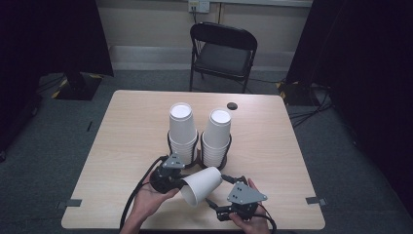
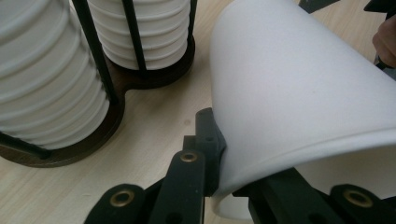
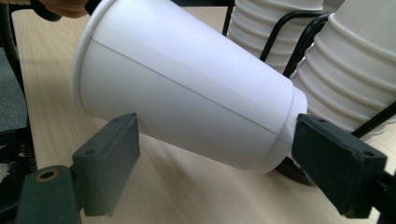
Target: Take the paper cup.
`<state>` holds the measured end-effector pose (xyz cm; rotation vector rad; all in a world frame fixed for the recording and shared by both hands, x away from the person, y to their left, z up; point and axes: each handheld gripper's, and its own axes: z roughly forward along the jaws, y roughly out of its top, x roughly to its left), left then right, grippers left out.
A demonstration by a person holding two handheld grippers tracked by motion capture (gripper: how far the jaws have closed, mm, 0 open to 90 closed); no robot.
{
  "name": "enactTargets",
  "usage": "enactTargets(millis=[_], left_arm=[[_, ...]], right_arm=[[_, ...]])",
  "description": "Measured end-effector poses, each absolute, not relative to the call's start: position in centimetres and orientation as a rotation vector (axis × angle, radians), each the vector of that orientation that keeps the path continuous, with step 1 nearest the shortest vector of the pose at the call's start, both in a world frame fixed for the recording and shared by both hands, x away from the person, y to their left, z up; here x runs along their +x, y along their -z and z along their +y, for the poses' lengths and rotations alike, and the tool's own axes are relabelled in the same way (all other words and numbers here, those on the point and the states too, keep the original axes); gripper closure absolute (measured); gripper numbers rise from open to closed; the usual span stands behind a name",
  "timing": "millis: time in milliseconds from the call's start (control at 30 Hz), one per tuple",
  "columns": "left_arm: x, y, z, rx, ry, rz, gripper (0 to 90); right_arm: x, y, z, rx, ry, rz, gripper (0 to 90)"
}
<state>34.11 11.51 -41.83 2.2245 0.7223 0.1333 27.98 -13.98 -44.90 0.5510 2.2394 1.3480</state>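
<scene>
White paper cup (image 1: 201, 185) lies on its side in the air just above the tabletop (image 1: 126, 141), near the six o'clock edge, with its mouth toward seven o'clock and its base toward one o'clock. The left claw (image 1: 181, 183) is pinched tight on the cup's rim; in the left gripper view its black jaws bite the thin wall at the lip (image 2: 219, 158), one inside and one outside. The right claw (image 1: 217, 191) stands wide, its jaws spread along the cup's length: in the right gripper view one pad (image 3: 109, 161) sits under the wall near the mouth and the other pad (image 3: 334, 161) sits at the base end, close to it or just brushing it, I cannot tell which. It carries nothing on its own.

Behind the cup, toward twelve o'clock, two stacks of upturned cups (image 1: 182, 131) (image 1: 216, 136) stand side by side in a dark wire holder (image 1: 198, 146).

The step looks like a handover or a steadying of the single cup before it goes onto a stack. To do it well, I judge the right claw should close gently across the stiffer base rather than the soft wall, and the left should let go only once that grip is firm, otherwise the rim creases or the cup drops.
</scene>
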Motion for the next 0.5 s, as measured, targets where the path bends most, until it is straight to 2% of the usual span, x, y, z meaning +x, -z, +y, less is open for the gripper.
enactTargets(millis=[500], left_arm=[[35.1, 40.2, 10.7, 2.307, -0.060, 0.757, 86.4]], right_arm=[[27.4, 45.9, -12.9, 0.403, -1.171, 2.115, 13.2]])
